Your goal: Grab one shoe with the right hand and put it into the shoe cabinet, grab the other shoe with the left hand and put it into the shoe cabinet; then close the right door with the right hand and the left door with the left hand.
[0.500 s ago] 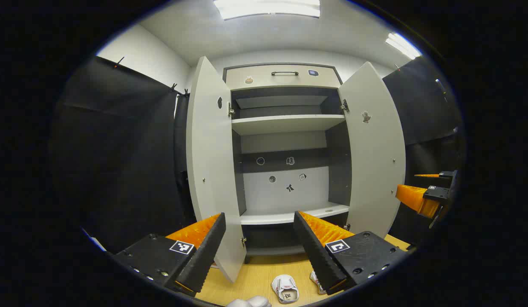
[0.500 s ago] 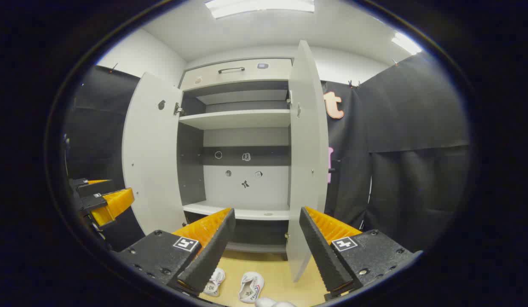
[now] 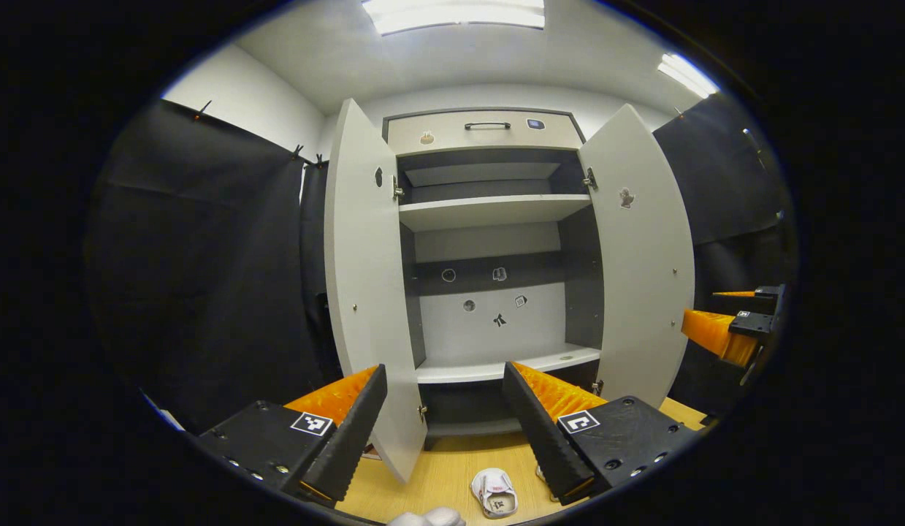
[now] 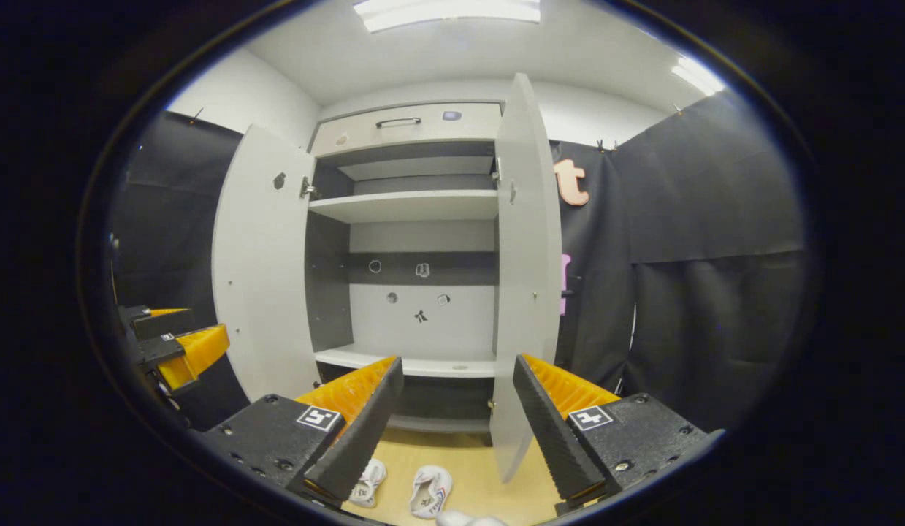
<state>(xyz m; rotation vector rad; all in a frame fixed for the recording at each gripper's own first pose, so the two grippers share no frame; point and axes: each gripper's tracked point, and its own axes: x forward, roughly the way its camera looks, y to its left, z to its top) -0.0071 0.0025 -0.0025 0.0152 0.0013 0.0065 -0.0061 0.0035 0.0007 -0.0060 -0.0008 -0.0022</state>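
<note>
Left gripper view: the left gripper (image 3: 445, 431) is hanging wide open with nothing in it, facing the shoe cabinet (image 3: 489, 241) – both doors are swinging clear, the left door (image 3: 368, 292) edge sitting just past its left finger. One shoe (image 3: 494, 493) is lying on the wood floor (image 3: 437, 478) below.

Right gripper view: the right gripper (image 4: 456, 427) is gaping too, empty. The right door (image 4: 525, 277) is showing edge-on between its fingers – both shoes (image 4: 430, 491) are resting on the floor by the fingertips, outside the cabinet.
</note>
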